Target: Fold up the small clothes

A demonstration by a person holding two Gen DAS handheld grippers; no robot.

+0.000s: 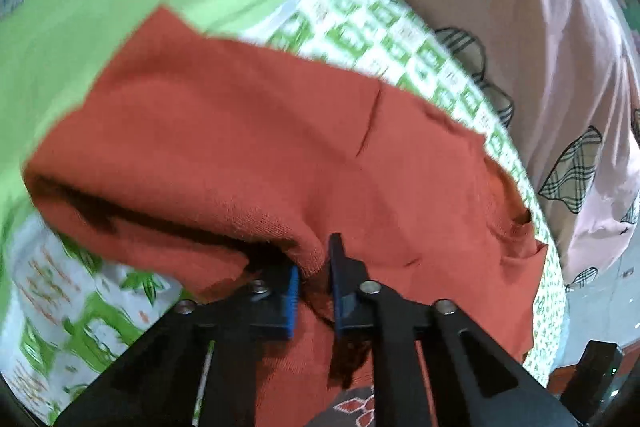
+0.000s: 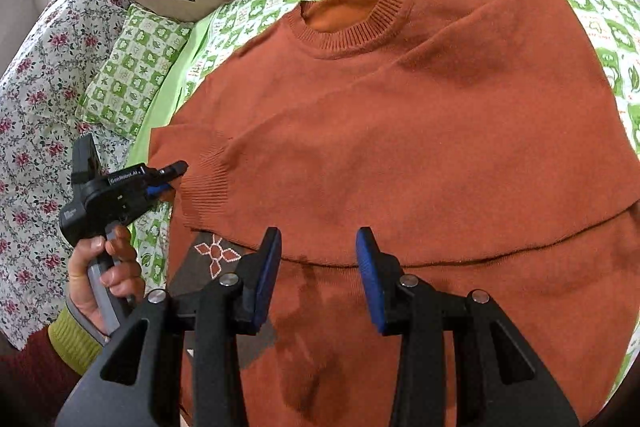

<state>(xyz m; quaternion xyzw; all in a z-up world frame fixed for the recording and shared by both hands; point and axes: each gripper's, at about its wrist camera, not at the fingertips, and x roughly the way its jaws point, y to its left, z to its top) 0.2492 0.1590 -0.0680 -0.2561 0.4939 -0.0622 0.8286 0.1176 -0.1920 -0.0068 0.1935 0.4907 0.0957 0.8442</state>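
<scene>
Item: rust-orange knit sweater (image 2: 400, 131), lying flat on the bed (image 2: 592, 3), neckline toward the top of the right wrist view, filling the centre of the frame. A horizontal fold line runs across the lower part, with the hem portion below it. Sleeve cuff (image 2: 204, 179) lies at the left edge of the garment.

Left hand-held gripper (image 1: 314, 279): jaws nearly closed, blue pads pinching a ridge of the knit at lower centre of the left wrist view. In the right wrist view it appears at middle left, at the cuff, held by a hand (image 2: 104, 275).

Right hand-held gripper (image 2: 318, 267): jaws partly open, nothing between them, hovering over the fold line at lower centre.

Step in hand, as judged: folding the sleeve inward across the body.

Handling notes: carry the cuff low and level so the knit does not drag the body out of square; lay it parallel to the side edge; the free gripper may pin the fold line while the sleeve crosses. Release only once the cuff lies flat.
</scene>
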